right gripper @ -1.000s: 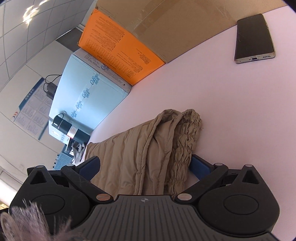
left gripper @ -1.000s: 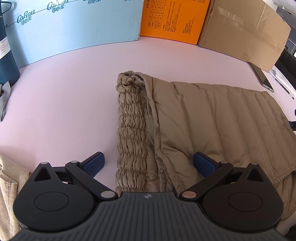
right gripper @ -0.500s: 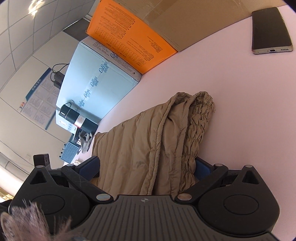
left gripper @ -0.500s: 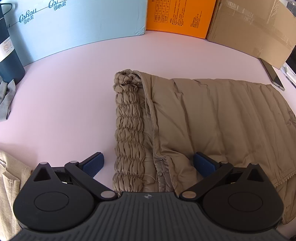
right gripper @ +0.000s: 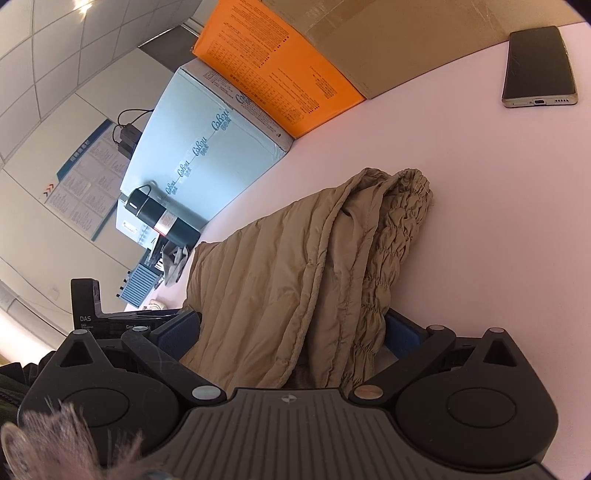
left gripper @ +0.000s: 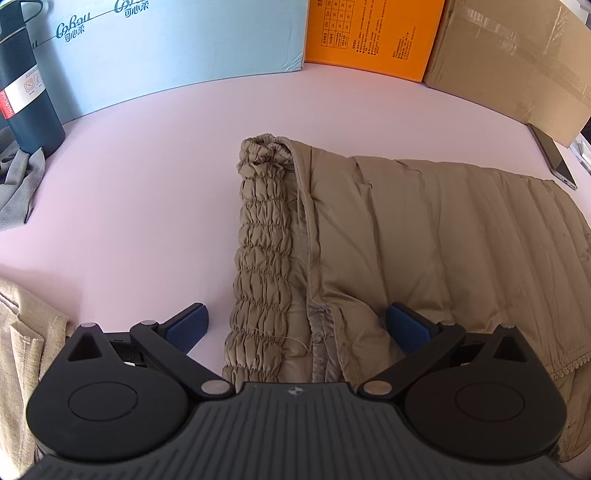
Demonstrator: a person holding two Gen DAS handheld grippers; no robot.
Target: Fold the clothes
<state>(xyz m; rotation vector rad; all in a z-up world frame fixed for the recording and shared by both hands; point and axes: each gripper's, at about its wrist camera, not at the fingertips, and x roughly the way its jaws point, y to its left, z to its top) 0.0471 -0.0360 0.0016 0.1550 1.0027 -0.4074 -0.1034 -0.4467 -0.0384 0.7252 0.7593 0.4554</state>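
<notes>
A tan quilted garment point(left gripper: 424, 236) lies folded on the pink table point(left gripper: 147, 184), its ruched elastic band point(left gripper: 262, 251) along the left edge. My left gripper point(left gripper: 295, 326) is open, its blue pads either side of the band's near end, low over the cloth. In the right wrist view the same garment point(right gripper: 280, 280) runs away from the camera, its ruched band point(right gripper: 391, 251) on the right. My right gripper point(right gripper: 291, 328) is open and straddles the garment's near end, with cloth between the pads.
Light blue point(left gripper: 177, 48), orange point(left gripper: 373, 33) and brown cardboard point(left gripper: 517, 55) boxes line the table's back. A dark flask point(left gripper: 26, 81) and grey cloth point(left gripper: 18, 184) sit far left. A beige garment point(left gripper: 22, 350) lies near left. A phone point(right gripper: 539, 66) lies at the right.
Both grippers have drawn back a little from the garment and stay open. The right wrist view has swung, so the phone sits further right and more cloth shows.
</notes>
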